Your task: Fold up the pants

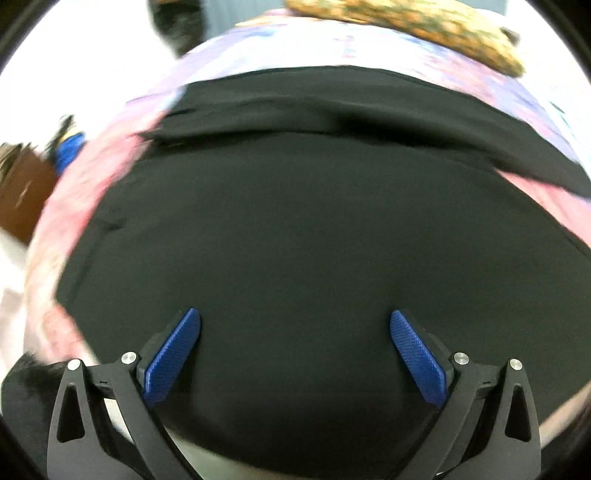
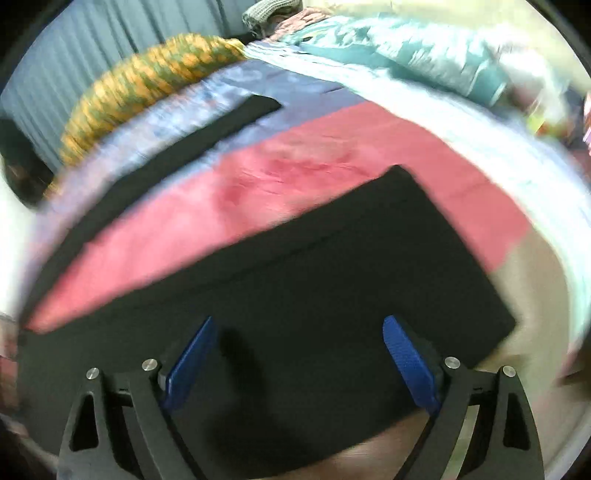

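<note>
In the left wrist view, the left gripper [image 1: 295, 325] hangs with its blue ribbed pads [image 1: 173, 354] spread wide apart, nothing between them — beneath lies only the broad black fabric pants [image 1: 288, 229], spread flat and filling most of the frame. Beyond the near panel, a fold or second leg of the same dark cloth crosses the view. The pants rest on a patchwork bedspread of pink, lilac and pale blue [image 1: 88, 192], and at the far edge sits a knitted orange-and-green cushion [image 1: 424, 26].

In the right wrist view, the right gripper [image 2: 297, 328] likewise stands agape over the black cloth [image 2: 332, 266], gripping nothing. A corner of the pants points away onto a pink patch [image 2: 295, 162] of the bedspread; farther off, another black strip [image 2: 207, 129] lies toward the orange-and-green cushion [image 2: 147, 74]. Both pictures are blurred.
</note>
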`<move>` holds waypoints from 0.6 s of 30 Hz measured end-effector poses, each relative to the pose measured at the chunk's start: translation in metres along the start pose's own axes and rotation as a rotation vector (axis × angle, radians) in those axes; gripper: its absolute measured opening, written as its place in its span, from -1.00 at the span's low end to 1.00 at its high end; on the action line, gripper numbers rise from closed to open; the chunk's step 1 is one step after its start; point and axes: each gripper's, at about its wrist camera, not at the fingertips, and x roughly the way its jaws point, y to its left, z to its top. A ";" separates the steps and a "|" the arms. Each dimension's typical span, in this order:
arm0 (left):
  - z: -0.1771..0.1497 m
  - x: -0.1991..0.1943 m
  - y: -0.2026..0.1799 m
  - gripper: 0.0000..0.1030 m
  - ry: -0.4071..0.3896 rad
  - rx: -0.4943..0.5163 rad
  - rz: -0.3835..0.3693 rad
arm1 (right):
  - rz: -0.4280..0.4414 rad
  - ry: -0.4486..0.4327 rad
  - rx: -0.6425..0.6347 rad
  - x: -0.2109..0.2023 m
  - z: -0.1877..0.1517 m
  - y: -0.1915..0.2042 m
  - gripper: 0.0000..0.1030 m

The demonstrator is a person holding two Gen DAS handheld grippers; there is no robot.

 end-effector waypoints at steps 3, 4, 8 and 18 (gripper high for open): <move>-0.002 -0.004 0.023 0.99 -0.010 -0.059 0.034 | -0.083 -0.013 -0.059 -0.008 -0.006 0.019 0.80; -0.004 -0.005 0.030 0.99 -0.021 -0.069 0.028 | -0.094 -0.023 -0.067 -0.015 -0.008 0.024 0.80; -0.012 -0.011 0.040 0.99 -0.072 -0.080 0.002 | 0.000 -0.104 -0.091 -0.054 -0.018 0.061 0.80; 0.001 -0.014 0.015 0.99 -0.091 0.029 -0.062 | 0.357 -0.053 -0.404 -0.078 -0.102 0.243 0.81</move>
